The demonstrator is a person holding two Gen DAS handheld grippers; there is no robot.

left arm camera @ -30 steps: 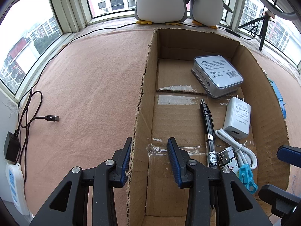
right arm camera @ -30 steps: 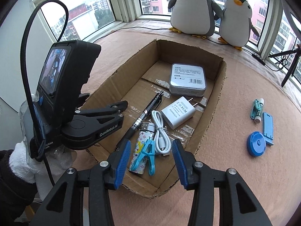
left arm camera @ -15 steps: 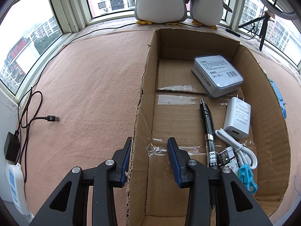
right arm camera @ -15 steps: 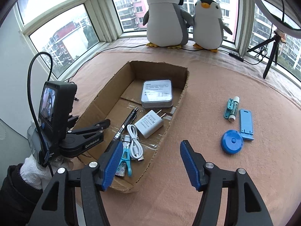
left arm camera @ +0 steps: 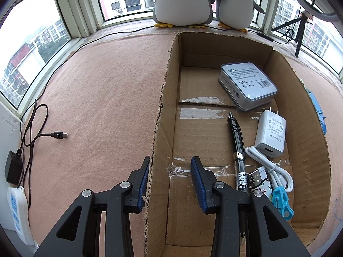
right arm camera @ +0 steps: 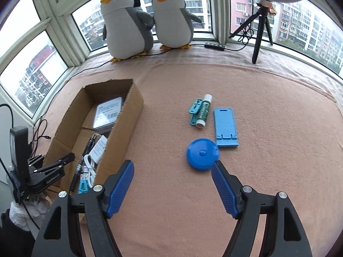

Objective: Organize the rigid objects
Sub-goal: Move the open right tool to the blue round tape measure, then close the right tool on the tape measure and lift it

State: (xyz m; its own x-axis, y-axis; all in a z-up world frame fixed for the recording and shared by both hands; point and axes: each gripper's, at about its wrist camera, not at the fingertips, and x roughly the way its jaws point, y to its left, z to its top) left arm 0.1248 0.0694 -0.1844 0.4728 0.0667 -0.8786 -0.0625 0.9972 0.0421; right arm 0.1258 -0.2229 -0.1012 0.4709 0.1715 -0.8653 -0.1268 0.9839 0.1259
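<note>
Four loose things are left on the pink blanket: a round blue disc (right arm camera: 202, 153), a flat blue plastic stand (right arm camera: 226, 126), a green-labelled white tube (right arm camera: 203, 114) and a teal clip (right arm camera: 194, 111). A second ago the right gripper (right arm camera: 172, 187) hung over the brown cardboard box (right arm camera: 120, 132) with its jaws fairly narrow; since then it has swung across to these items, its jaws have just been opening, and they now stand wide with nothing between them, the disc just ahead. That looks like the approach for the next pick. The left gripper (left arm camera: 170, 184) has not moved, straddling the box's torn left wall (left arm camera: 159, 141), its outer pad against the cardboard, steadying the box.
</note>
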